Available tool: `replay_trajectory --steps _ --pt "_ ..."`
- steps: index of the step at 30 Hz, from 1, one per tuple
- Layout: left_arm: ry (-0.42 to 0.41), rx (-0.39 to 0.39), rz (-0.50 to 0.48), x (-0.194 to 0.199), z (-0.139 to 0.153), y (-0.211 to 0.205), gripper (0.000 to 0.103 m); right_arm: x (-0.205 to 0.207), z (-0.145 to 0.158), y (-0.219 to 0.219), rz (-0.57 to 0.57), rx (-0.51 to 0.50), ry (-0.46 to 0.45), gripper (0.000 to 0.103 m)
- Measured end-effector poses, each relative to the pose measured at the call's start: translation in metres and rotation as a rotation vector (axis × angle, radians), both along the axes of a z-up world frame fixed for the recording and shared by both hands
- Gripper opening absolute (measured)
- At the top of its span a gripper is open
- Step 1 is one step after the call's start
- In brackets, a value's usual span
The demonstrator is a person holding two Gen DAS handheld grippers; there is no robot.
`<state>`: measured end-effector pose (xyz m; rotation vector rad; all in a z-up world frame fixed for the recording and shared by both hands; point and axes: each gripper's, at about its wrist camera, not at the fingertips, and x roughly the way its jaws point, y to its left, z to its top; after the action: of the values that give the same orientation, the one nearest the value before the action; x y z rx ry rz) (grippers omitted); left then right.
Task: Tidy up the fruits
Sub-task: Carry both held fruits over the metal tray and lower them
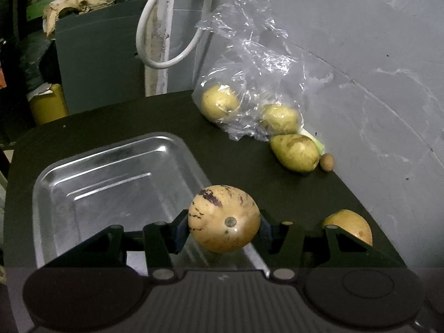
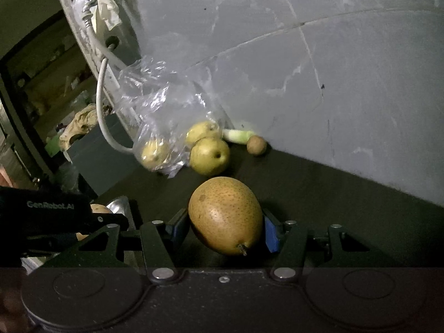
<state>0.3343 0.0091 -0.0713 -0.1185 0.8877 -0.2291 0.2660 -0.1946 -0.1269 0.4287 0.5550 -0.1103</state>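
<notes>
**Two grippers, one fruit in each**

Two fruits are clamped. The left gripper (image 1: pixel 224 226) has its jaws closed onto a tan, purple-streaked melon (image 1: pixel 224 217), held over the near right corner of the steel tray (image 1: pixel 83 172). The right gripper (image 2: pixel 226 227) has its jaws pressed against both sides of a brown pear (image 2: pixel 225 214), held above the dark table (image 2: pixel 333 194), just right of the tray.

Farther out, a green pear (image 1: pixel 294 152) and a small brown fruit (image 1: pixel 327 162) lie by the grey wall (image 1: pixel 360 55). Beside them a clear bag (image 1: pixel 249 83) holds two more pears, leaning on the wall at the table's far edge. A white cable (image 1: pixel 172 27) loops above. Bare table lies between the tray and the wall; the tray is empty. Clutter fills the dim room to the left.
</notes>
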Motion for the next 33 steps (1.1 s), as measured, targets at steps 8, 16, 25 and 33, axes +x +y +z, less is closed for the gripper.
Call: replay_trajectory --steps 8,16,25,33 --pt "0.006 -0.015 0.011 -0.017 0.001 0.014 0.056 -0.004 -0.001 0.011 0.053 -0.067 0.048 0.058" --pt "-0.002 -0.027 0.027 -0.024 0.004 0.025 0.056 0.01 -0.003 0.007 0.098 -0.135 0.059 0.073" --pt "-0.004 -0.043 0.039 -0.031 0.007 0.037 0.056 0.019 -0.004 -0.003 0.1 -0.121 0.048 0.061" --pt "-0.008 -0.047 0.063 -0.035 0.009 0.049 0.056 0.011 0.006 0.004 0.161 -0.077 -0.013 0.061"
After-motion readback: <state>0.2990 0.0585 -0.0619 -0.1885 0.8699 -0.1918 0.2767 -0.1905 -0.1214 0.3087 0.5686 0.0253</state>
